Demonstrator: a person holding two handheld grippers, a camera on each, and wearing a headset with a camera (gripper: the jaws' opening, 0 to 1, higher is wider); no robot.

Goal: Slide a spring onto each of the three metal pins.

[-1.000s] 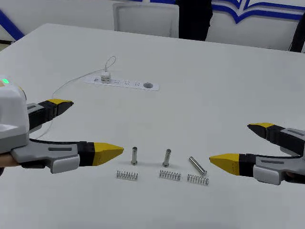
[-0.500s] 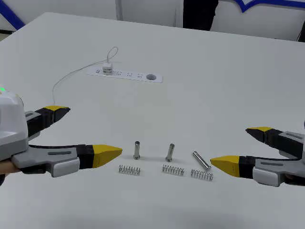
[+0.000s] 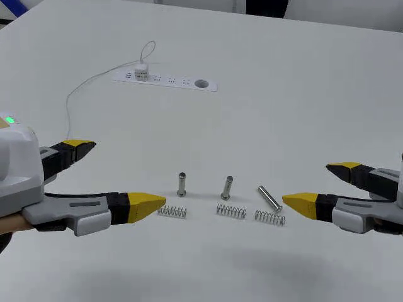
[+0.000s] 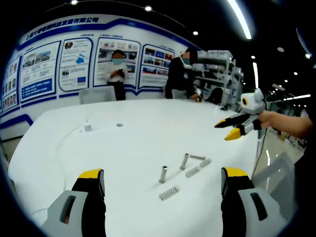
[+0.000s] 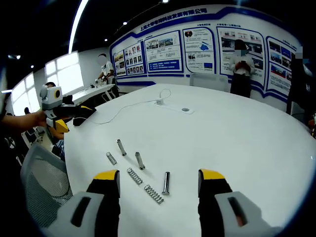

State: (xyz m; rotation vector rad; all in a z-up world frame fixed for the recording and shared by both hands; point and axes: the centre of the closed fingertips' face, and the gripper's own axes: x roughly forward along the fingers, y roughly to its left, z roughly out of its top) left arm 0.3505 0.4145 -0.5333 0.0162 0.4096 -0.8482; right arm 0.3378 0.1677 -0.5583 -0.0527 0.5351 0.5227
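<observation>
Gaping wide and empty — jaws of left gripper [image 3: 130, 172] and right gripper [image 3: 305, 182].

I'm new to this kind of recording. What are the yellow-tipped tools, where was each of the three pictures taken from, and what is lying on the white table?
There is no robot here: a person holds a two-jaw gripper in each hand. The wide picture comes from a camera on the person's head, looking down at the table. Each round picture comes from a camera riding on one gripper, looking out between its own jaws.

In the head view, the left gripper and the right gripper hover on either side of the parts, both open and holding nothing.

Between them, the left pin and the middle pin look upright, and the right pin lies flat. Nearer the person lie the left spring, the middle spring and the right spring, none yet on a pin. Farther back is a power strip.
</observation>
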